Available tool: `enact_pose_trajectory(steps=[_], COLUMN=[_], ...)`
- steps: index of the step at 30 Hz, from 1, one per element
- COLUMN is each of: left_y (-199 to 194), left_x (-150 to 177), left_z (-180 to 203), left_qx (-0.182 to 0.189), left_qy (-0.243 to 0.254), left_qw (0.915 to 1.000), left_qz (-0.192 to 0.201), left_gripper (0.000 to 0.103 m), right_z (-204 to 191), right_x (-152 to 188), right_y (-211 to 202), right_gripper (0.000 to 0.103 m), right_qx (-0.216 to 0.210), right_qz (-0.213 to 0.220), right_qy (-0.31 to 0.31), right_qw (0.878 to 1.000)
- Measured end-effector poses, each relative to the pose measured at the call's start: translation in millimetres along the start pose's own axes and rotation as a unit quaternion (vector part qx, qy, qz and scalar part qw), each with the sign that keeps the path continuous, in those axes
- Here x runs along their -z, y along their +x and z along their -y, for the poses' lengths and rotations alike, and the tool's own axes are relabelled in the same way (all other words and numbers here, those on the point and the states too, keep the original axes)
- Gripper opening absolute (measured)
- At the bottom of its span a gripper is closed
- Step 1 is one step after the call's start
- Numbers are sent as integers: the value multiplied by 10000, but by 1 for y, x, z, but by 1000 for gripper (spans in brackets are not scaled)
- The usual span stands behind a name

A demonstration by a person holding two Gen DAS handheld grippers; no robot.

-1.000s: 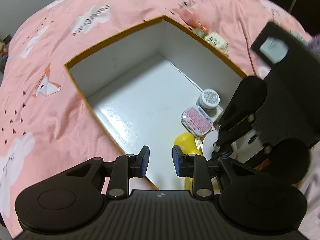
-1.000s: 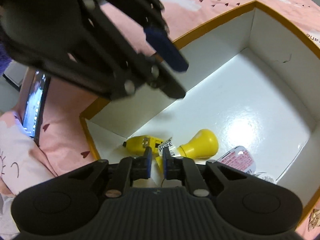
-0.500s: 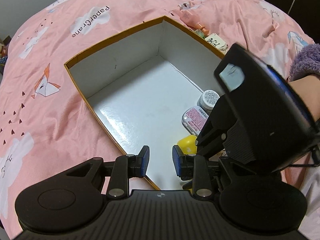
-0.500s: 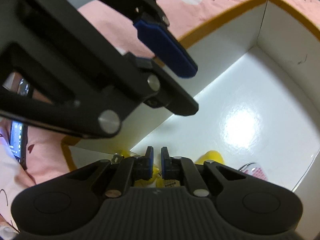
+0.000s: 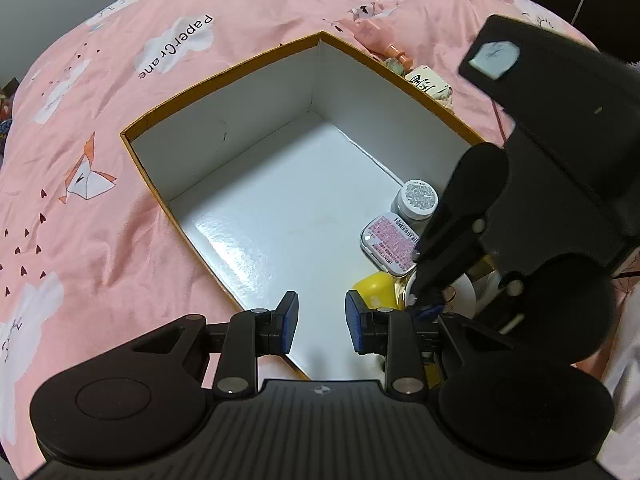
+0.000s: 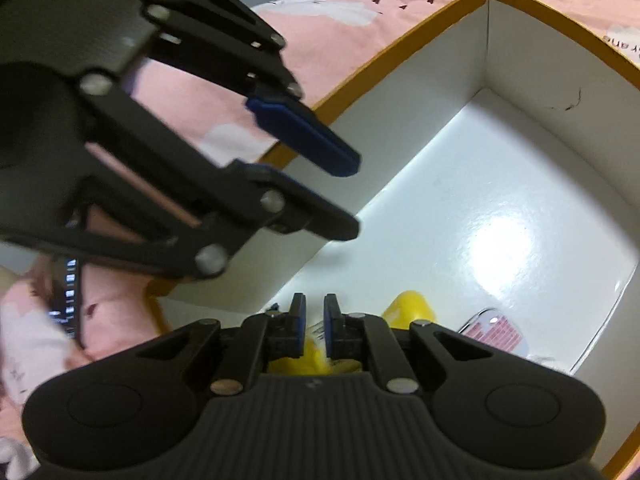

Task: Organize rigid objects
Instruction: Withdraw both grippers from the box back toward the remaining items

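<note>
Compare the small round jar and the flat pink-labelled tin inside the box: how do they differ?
The round jar is circular with a white printed lid; the pink-labelled tin is a rounded rectangle. The jar stands taller, while the tin lies flat and low. The jar sits nearer the box wall, the tin nearer the yellow bottle. Both rest on the white box floor, close together.

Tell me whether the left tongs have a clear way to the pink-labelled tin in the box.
Probably not. The right tongs hang low over that corner, crossing in front of the pink-labelled tin. The left tongs stand open above bare box floor.
</note>
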State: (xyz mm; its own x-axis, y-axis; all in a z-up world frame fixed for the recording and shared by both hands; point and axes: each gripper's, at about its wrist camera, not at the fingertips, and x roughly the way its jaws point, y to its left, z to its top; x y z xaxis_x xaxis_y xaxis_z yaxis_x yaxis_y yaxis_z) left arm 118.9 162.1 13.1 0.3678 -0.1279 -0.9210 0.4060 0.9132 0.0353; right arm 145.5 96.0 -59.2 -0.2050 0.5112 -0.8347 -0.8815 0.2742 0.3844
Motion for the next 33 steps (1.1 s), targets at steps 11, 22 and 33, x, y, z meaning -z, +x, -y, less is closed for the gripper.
enact_pose_trajectory(steps=[11, 22, 33], left_y=[1, -6, -25], left_x=[-1, -12, -50], left_z=[18, 29, 47], left_qx=[211, 307, -317], left_qy=[154, 191, 538], left_qw=[9997, 9993, 9933], left_qz=[22, 132, 968], left_gripper=[37, 37, 44], right_z=[18, 29, 66], right_x=[25, 37, 73], right_y=[0, -46, -135], right_gripper=[10, 11, 29], right_qx=[-185, 177, 1298], right_qz=[-487, 76, 1474], right_qy=[261, 384, 896], right_qw=[9983, 9991, 9764])
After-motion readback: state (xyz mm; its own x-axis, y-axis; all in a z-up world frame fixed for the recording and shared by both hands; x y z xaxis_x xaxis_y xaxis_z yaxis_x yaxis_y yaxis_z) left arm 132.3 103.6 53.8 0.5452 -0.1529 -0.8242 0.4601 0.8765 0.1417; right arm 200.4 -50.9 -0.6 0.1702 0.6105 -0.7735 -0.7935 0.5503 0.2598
